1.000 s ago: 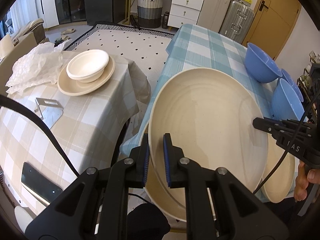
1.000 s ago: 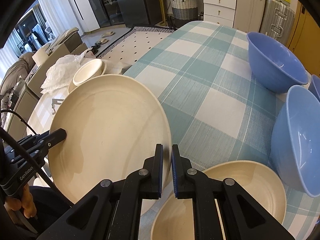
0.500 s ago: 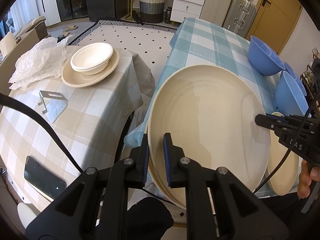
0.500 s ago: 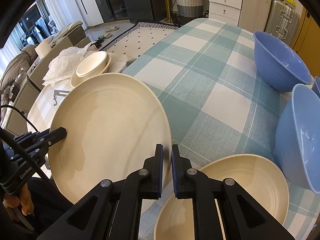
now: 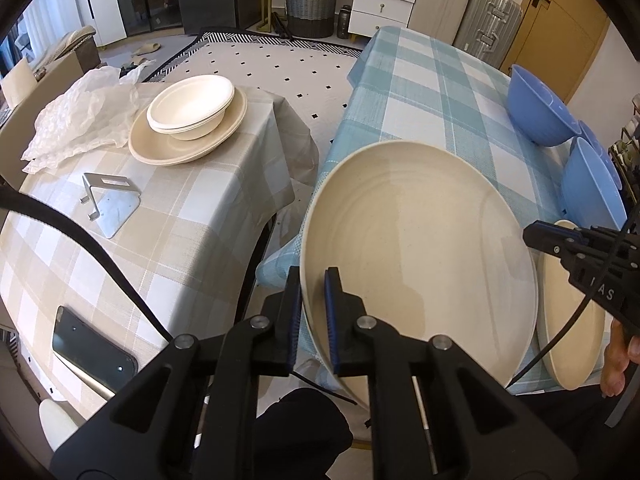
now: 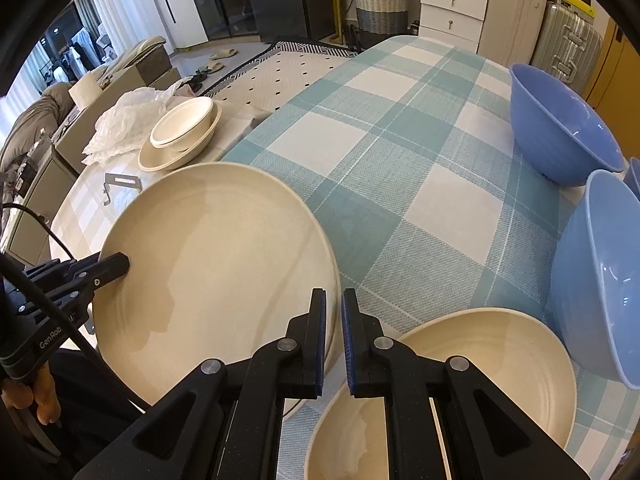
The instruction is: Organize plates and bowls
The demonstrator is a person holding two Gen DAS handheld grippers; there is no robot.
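A large cream plate (image 5: pixel 420 256) hangs tilted over the near left corner of the blue-check table (image 5: pixel 420 92). My left gripper (image 5: pixel 312 280) is shut on the plate's near-left rim. My right gripper (image 6: pixel 334 300) is shut on the opposite rim of the same plate (image 6: pixel 216 264). Each gripper also shows at the plate's edge in the other view: the right gripper (image 5: pixel 532 236) and the left gripper (image 6: pixel 116 264). A second cream plate (image 6: pixel 460 380) lies on the blue-check table under the right gripper. On the beige-check table (image 5: pixel 180 240) a cream plate (image 5: pixel 160 148) carries stacked white bowls (image 5: pixel 188 108).
Two blue bowls (image 6: pixel 560 128) (image 6: pixel 600 280) stand along the blue table's right side. The beige table also holds crumpled plastic wrap (image 5: pixel 80 120), a metal bracket (image 5: pixel 112 200) and a dark phone (image 5: pixel 92 348). A narrow gap separates the two tables.
The left wrist view now shows more of the beige table. A second cream rim seen under the held plate earlier no longer shows. Both grips are unchanged.
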